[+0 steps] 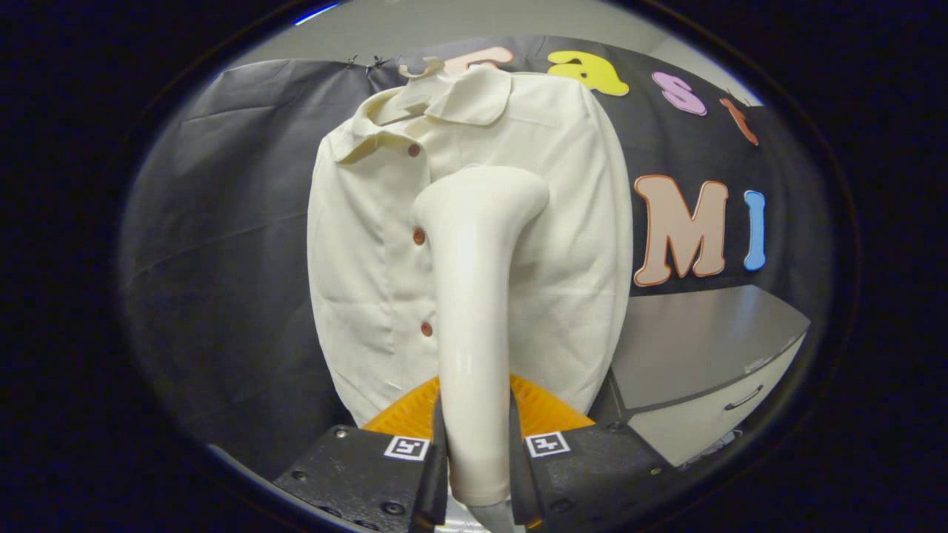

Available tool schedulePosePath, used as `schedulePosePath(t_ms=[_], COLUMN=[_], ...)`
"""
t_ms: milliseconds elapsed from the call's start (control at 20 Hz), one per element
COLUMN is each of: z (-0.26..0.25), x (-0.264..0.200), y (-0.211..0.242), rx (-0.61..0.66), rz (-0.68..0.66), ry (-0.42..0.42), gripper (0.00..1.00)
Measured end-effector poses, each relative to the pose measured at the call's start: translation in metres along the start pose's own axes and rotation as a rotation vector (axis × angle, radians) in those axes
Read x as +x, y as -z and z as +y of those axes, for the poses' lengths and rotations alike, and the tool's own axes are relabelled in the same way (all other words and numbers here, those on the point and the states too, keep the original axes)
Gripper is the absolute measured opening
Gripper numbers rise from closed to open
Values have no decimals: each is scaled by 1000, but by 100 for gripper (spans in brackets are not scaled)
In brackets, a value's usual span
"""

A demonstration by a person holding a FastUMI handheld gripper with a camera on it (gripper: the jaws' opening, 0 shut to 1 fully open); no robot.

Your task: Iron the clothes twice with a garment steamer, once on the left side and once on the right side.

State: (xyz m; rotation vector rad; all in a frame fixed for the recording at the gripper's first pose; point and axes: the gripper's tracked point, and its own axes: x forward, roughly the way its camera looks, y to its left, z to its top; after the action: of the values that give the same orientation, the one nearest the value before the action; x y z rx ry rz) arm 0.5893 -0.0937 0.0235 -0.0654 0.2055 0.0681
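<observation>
Tool [474,459]: both fingers clamped on the steamer [474,296] handle | Steamer: upright between the fingers, head against the right front of the shirt [370,281] | Shirt: cream, buttoned, on a hanger [418,70] against the black cloth wall | Cabinet [703,370]: grey, beside the shirt's lower right.

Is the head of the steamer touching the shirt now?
Cannot tell. In the gripper view the tool is shut on the steamer, whose head overlaps the shirt; no contact or gap shows.
</observation>
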Motion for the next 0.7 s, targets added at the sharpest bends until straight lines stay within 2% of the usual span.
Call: schedulePosePath(t_ms=[300, 700], z=[-7, -6], x=[18, 32], y=[73, 136], rx=[63, 123], rz=[121, 213], ry=[-16, -26], gripper=[33, 33])
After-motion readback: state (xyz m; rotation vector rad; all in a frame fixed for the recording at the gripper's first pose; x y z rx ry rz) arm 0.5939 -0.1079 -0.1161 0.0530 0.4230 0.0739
